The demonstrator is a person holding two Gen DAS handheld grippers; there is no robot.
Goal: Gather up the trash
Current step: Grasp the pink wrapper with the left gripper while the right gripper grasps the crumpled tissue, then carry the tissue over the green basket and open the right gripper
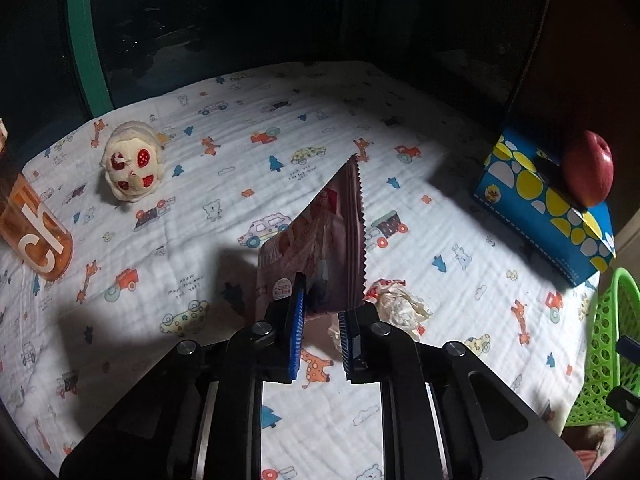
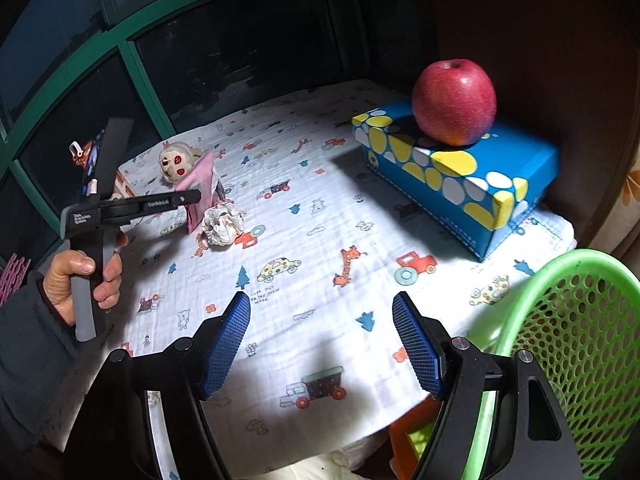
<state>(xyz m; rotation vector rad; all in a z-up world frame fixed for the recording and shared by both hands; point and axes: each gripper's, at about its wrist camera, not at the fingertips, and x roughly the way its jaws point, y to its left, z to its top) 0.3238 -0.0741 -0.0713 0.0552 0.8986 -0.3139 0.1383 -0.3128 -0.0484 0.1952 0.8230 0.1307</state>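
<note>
A pink snack wrapper [image 1: 320,232] with a zigzag edge stands upright between the blue pads of my left gripper [image 1: 322,304], which is shut on its lower edge. Just right of it, a crumpled white paper ball [image 1: 400,304] lies on the printed cloth. In the right wrist view a hand holds the left gripper [image 2: 192,196] at the pink wrapper [image 2: 202,184], with the paper ball [image 2: 222,224] beside it. My right gripper [image 2: 320,320] is open above the cloth with nothing between its pads. A green mesh basket [image 2: 580,320] stands at its right.
A red apple [image 2: 454,102] rests on a blue and yellow tissue box [image 2: 460,184] at the back right. A small plush toy [image 1: 132,168] and an orange bottle [image 1: 36,236] sit on the left. A dark window with a green frame [image 2: 148,76] lies behind the table.
</note>
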